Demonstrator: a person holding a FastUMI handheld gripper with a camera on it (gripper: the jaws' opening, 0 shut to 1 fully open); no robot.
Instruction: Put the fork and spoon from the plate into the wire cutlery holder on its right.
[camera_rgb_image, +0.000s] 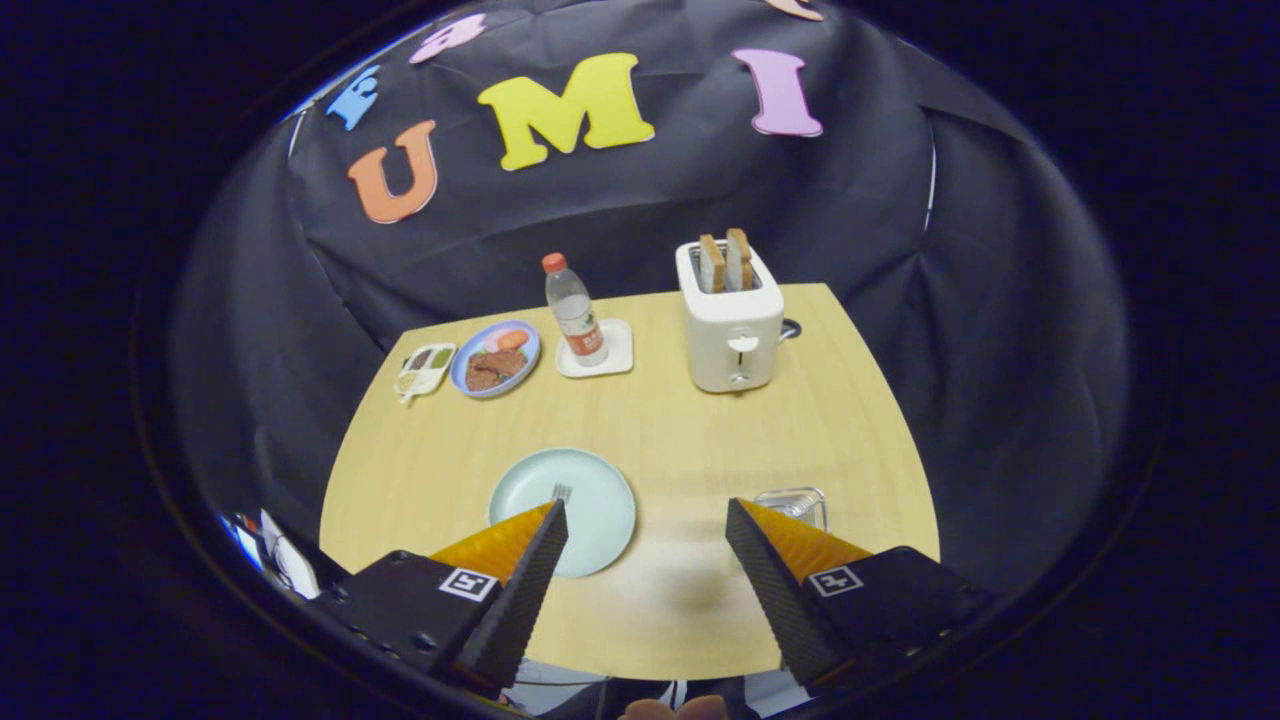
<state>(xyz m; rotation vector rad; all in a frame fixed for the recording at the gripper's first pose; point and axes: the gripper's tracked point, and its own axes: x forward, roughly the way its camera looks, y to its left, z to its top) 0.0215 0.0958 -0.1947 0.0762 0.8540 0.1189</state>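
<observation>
Gripper (647, 528) hovering above the wooden table (680, 420) with fingers spread wide and gripping nothing, fork (561, 492) lying on the pale plate (590, 495) by the left finger, wire cutlery holder (795, 503) sitting behind the right finger, toaster (730, 320) standing beyond.

fork (561, 492): only the tines show on the plate (590, 490), lower centre; the handle is hidden behind the left finger (525, 580)
spoon: cannot be made out on the plate
wire cutlery holder (795, 505): lower right of centre, partly covered by the right finger, looks glassy, wires too small to tell
gripper (647, 520): fingers wide apart, holding nothing
</observation>
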